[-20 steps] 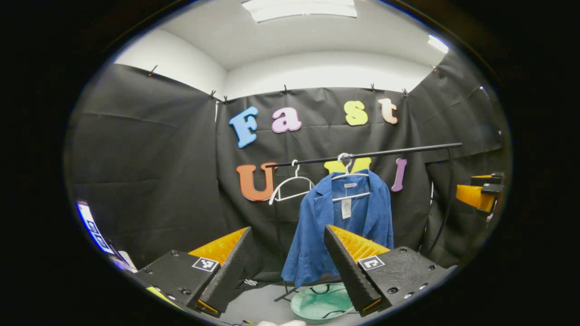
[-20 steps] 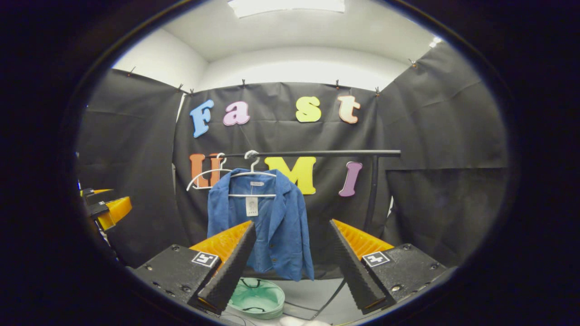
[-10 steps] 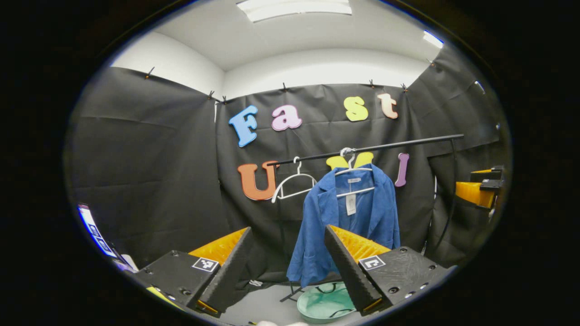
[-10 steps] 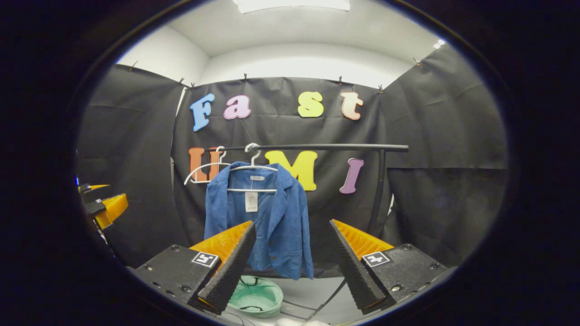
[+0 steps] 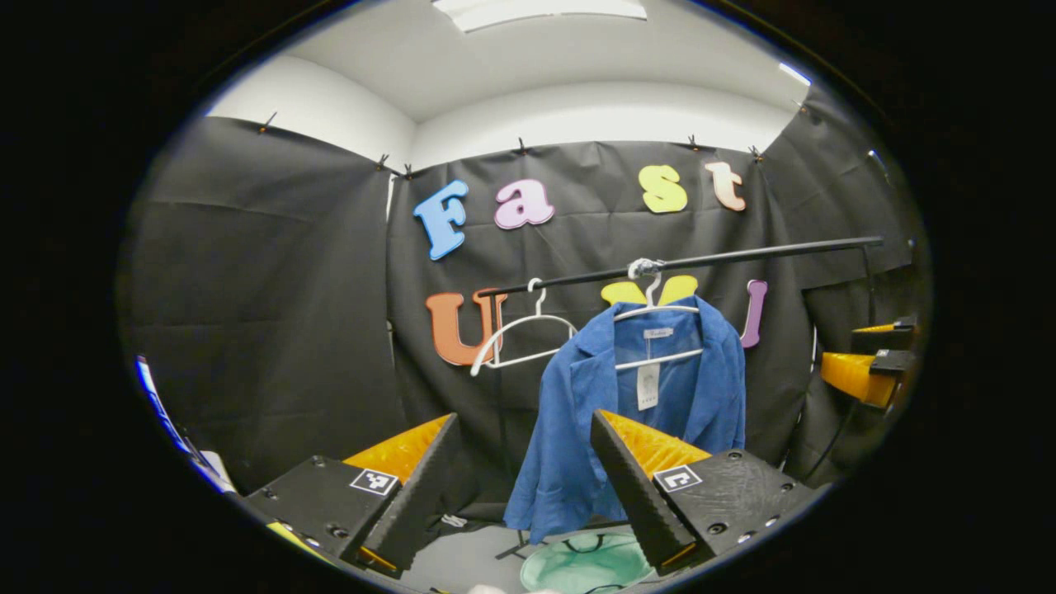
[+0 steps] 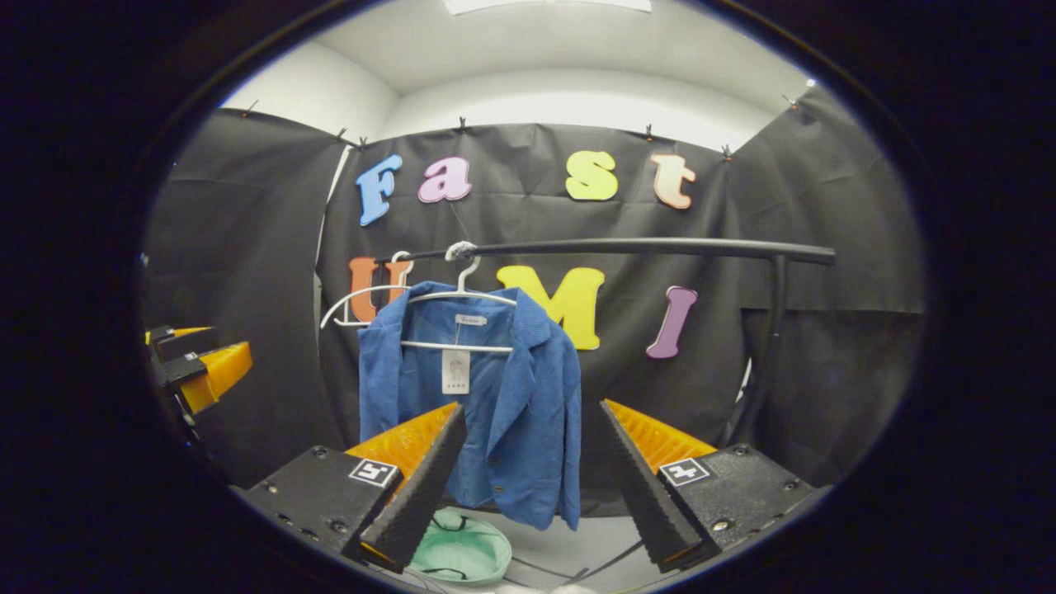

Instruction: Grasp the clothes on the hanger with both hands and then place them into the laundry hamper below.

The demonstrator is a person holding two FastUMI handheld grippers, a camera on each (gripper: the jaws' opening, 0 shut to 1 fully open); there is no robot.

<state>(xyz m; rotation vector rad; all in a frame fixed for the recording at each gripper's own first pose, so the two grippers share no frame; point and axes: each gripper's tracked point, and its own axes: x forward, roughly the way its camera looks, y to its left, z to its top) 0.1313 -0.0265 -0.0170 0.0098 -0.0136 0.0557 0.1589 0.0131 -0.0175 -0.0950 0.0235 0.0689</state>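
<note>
Both the left gripper (image 5: 524,478) and right gripper (image 6: 532,474) are hanging wide apart, holding nothing. The blue jacket (image 6: 487,404) is hanging on a white hanger (image 6: 458,318) above the green hamper (image 6: 462,557).

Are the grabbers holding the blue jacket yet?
No. Both are open and hold nothing. The jacket hangs on its hanger, beyond the left hand-held gripper and right hand-held gripper.

Black cloth (image 6: 825,214) covers the walls; above it, white wall (image 5: 594,124) and a ceiling light (image 5: 536,10) at top centre.
</note>
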